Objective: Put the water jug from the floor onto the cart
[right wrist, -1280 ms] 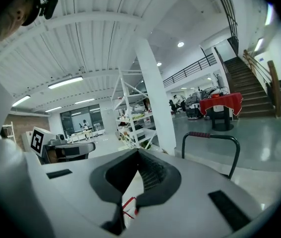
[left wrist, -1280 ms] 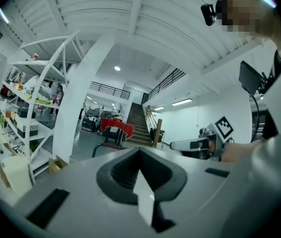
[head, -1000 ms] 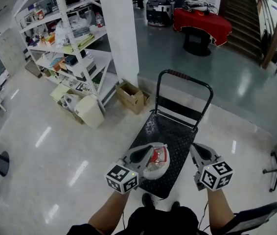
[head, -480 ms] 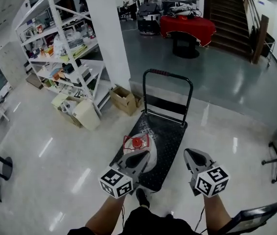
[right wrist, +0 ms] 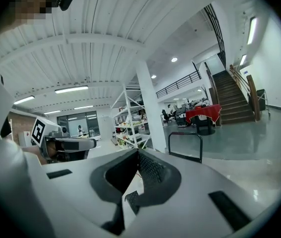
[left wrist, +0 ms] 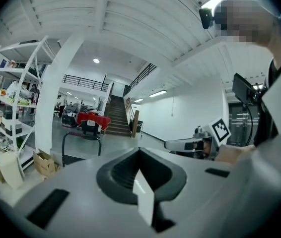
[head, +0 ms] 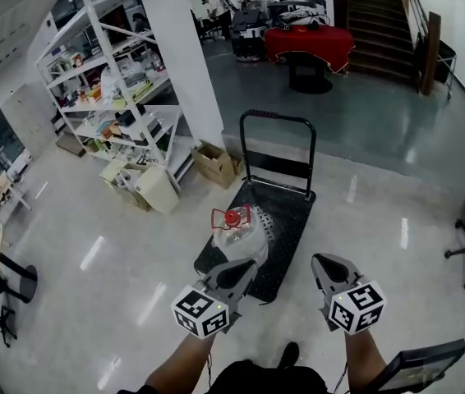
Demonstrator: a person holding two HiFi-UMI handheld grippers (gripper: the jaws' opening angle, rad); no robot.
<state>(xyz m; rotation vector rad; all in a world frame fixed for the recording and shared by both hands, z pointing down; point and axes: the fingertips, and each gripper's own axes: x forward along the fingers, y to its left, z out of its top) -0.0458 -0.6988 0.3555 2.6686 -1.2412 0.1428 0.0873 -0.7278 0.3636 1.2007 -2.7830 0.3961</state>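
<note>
A: Where is the water jug [head: 234, 228]?
B: On the cart [head: 286, 220], at the near left end of its deck. It's a clear, rounded plastic bottle standing upright, with a red cap and a thin red carry handle looped round the neck. Its base is hidden behind the left gripper [head: 247, 266] in the head view.
A: Is either gripper holding it?
B: No. The left gripper's jaws are pressed together with nothing between them. In the head view they overlap the jug's lower part, and I cannot tell whether they touch it. The right gripper [head: 321, 261] is alongside, to the right of the cart's near end and over the floor [head: 93, 253]. Its jaws are together and empty too.
A: What is the cart like?
B: A long, flat, rectangular platform, black, with a matte, finely textured deck. At the far end a bent tube handle [head: 282, 116] stands upright, dark with a reddish grip on part of the top bar.
A: And the jaws themselves?
B: Smooth, pale grey moulded shells tapering to a point, with dark ribbed pads inside.
A: The surroundings?
B: The floor is glossy and pale, and it mirrors the ceiling lights. White metal shelving [head: 101, 80] crowded with small items stands to the left, beside a square white pillar [head: 185, 56]. An open cardboard box [head: 216, 161] sits at the pillar's foot. Farther back is a round table [head: 309, 43] draped in red cloth, near a dark staircase [head: 372, 6]
</note>
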